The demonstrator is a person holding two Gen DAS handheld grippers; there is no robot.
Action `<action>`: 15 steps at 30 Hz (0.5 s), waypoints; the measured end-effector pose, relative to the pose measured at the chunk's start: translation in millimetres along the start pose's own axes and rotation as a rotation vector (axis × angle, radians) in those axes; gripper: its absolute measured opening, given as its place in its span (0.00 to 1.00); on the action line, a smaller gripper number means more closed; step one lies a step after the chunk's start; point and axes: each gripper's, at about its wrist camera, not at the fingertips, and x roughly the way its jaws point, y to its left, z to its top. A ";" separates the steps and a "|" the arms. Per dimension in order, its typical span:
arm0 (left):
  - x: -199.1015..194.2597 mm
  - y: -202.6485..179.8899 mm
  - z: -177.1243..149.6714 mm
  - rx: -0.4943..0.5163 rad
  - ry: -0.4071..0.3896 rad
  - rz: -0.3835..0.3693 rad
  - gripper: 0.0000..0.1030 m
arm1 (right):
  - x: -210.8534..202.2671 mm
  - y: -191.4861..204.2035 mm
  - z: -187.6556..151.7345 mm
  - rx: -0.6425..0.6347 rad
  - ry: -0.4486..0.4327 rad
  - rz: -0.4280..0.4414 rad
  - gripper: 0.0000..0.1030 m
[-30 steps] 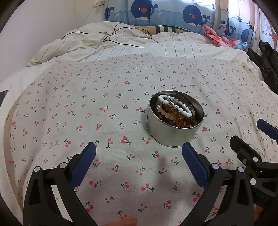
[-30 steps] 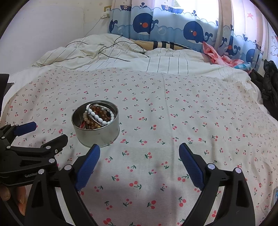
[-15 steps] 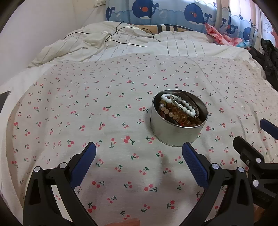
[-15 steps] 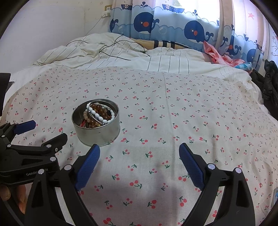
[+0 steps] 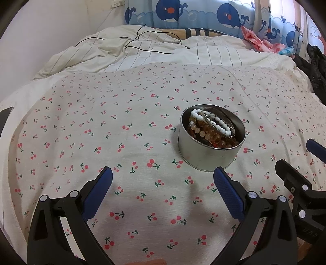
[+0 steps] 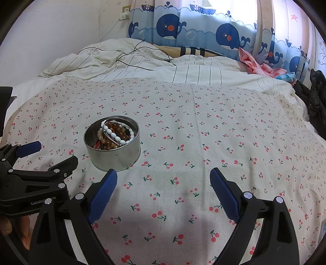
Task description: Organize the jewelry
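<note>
A round, brushed-metal tin stands upright on the bed's cherry-print sheet, heaped with jewelry: a white bead bracelet lying over amber bead strands (glossy, translucent). The left tool and right tool both hold their blue textured pads wide apart, clamping nothing, near the tin. Only the right wrist view shows the wall socket and fingers gripping the left tool.
</note>
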 end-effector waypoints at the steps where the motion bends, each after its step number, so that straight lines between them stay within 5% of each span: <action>1: -0.1 -0.1 0.0 0.000 0.000 0.001 0.93 | -0.1 -0.2 0.1 0.000 0.000 0.000 0.86; 15: 0.3 5.1 -4.4 -0.011 -0.026 -0.060 0.92 | 3.2 -0.5 -1.6 0.016 0.009 0.009 0.86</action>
